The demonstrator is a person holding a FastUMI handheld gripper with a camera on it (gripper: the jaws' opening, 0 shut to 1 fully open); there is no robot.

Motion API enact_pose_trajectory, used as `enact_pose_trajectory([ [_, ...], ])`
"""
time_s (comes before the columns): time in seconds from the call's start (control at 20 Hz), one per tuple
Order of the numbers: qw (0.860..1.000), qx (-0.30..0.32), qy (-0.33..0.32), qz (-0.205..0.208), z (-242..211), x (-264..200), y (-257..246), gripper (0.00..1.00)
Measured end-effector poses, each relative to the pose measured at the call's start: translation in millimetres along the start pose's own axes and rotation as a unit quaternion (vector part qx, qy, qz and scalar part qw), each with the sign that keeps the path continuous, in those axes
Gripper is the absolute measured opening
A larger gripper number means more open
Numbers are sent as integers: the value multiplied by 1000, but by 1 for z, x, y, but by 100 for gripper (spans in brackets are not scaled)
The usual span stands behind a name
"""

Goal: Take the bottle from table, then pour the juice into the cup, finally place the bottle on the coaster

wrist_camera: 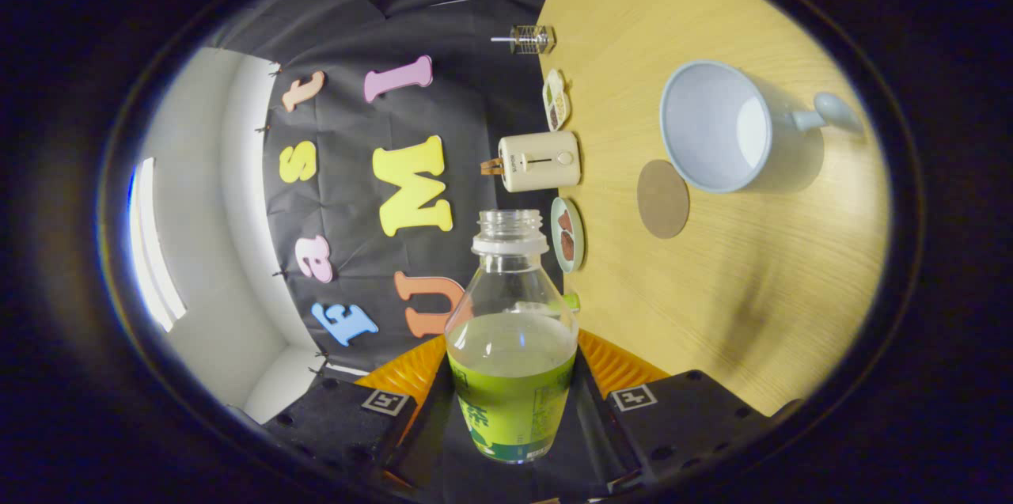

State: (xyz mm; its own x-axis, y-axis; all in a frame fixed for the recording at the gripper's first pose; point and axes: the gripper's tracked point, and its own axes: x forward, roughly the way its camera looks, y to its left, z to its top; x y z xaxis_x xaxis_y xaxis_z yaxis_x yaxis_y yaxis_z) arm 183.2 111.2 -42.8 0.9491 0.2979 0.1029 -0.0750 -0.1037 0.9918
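A clear, uncapped bottle (511, 330) with a green label, about half full of pale juice, sits between my fingers, and the gripper (513, 377) is shut on its lower body. The view is rolled, so the wooden table (712, 306) rises along the right side. The bottle's open neck points ahead, level with the table's far edge. Beyond the fingers and to the right, a pale blue cup (716, 128) with a handle stands on the table, its mouth facing me and empty. A round brown coaster (663, 198) lies flat just beside the cup, on the side nearer the bottle.
Along the table's far edge against the wall stand a cream box-shaped appliance (540, 161), a small plate of brown food (567, 235), a small snack dish (556, 99) and a glass jar (532, 39). A green object (570, 301) peeks from behind the bottle.
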Motion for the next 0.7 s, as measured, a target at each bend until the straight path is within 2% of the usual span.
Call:
enact_pose_trajectory([
  [0.25, 999, 35, -9, 15, 10, -4, 1, 77],
  [0.45, 995, 88, -12, 33, 13, -7, -1, 78],
  [0.7, 991, 127, -11, 37, 15, -8, -1, 77],
])
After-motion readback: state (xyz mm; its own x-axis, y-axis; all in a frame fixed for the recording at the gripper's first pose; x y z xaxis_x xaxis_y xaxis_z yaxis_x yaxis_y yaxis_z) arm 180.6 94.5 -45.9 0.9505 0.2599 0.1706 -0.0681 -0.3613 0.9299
